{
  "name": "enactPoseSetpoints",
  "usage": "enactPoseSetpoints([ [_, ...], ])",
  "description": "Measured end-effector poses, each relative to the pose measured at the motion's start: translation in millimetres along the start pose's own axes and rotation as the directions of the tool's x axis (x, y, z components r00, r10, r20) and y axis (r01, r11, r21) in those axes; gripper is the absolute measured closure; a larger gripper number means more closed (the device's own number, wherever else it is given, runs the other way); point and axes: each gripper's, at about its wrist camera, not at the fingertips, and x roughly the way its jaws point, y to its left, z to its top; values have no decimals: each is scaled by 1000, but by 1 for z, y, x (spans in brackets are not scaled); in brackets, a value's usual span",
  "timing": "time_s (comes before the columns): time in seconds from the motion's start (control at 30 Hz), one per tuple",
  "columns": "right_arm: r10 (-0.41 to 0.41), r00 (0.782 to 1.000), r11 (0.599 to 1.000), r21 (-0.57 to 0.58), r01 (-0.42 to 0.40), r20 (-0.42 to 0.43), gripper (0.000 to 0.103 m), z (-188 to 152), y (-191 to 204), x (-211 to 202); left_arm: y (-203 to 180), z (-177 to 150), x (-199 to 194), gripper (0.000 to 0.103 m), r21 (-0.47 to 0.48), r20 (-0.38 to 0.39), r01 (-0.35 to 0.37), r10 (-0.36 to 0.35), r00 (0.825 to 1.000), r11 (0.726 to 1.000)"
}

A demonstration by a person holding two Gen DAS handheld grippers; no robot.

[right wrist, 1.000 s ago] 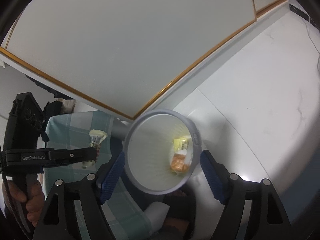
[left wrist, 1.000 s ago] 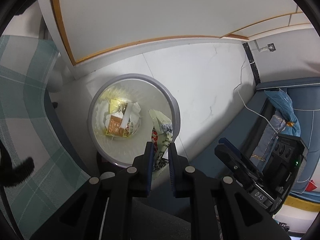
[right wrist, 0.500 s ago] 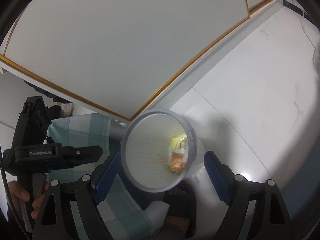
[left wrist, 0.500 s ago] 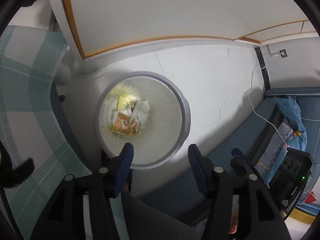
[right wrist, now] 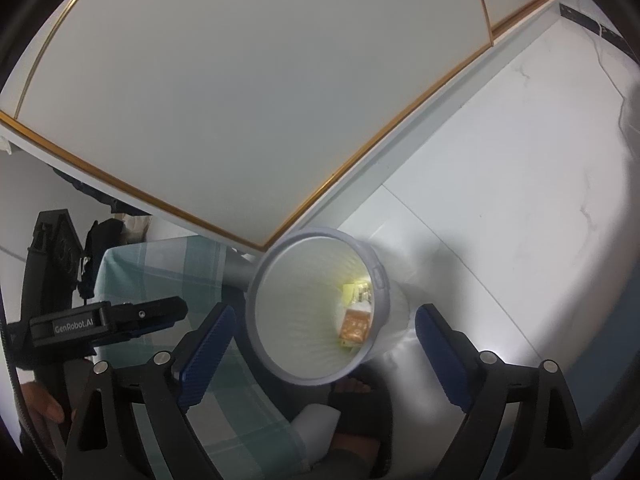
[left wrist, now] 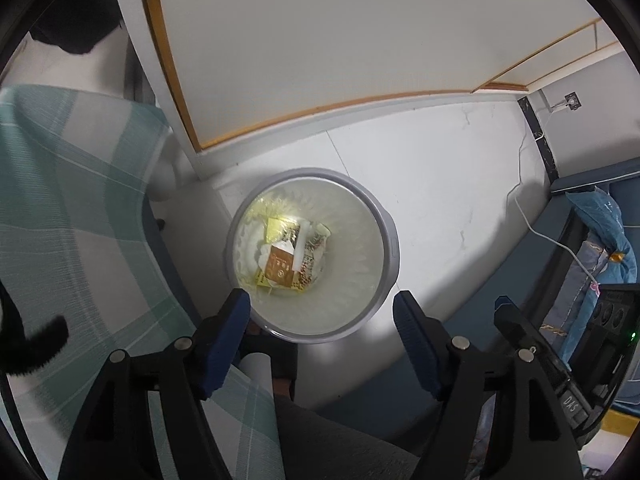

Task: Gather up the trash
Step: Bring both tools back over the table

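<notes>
The left gripper (left wrist: pixel 322 308) points steeply down over a round grey waste bin (left wrist: pixel 390 240) that stands on the white tiled floor (left wrist: pixel 452 200). Its jaws are opening and nothing lies between the blue pads; the bin's mouth shows in the gap. At the bottom of the bin lies the trash (left wrist: pixel 290 260): an orange packet, yellow wrappers and crumpled white paper, lit by a bright spot.

The right gripper (right wrist: pixel 322 344) also looks down at the bin (right wrist: pixel 380 276) from the other side, its jaws opening wide and empty, one pad on each side of the bin's rim in the picture. The packets (right wrist: pixel 354 320) show against the bin's far inner wall.

The bin stands close to the corner of a white cabinet (left wrist: pixel 340 40) with a thin golden trim. Just beside it a green-and-white checked cloth (left wrist: pixel 80 200) hangs over an edge. A dark sandal on a foot (right wrist: pixel 360 408) rests on the floor below the bin's rim. A white cable (left wrist: pixel 548 236) runs across the floor toward a blue bag (left wrist: pixel 604 224) at the right.
</notes>
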Motion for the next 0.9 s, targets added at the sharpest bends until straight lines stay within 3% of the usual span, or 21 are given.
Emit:
enactPoseSetpoints([
  [0.2, 10, 1000, 1000, -18, -10, 17, 9, 1, 11, -14, -4, -7, -19, 31, 31, 73, -45, 43, 996, 998],
  [0.47, 29, 998, 997, -67, -26, 53, 8, 1, 36, -43, 7, -21, -58, 31, -17, 214, -78, 80, 974, 997],
  [0.63, 50, 995, 993, -107, -41, 83, 8, -1, 58, -63, 13, -35, -89, 31, -37, 315, -118, 123, 941, 992],
  [0.9, 114, 982, 970, -230, -77, 152, 7, -14, 117, -104, 36, -60, -145, 30, -106, 456, -139, 172, 873, 985],
])
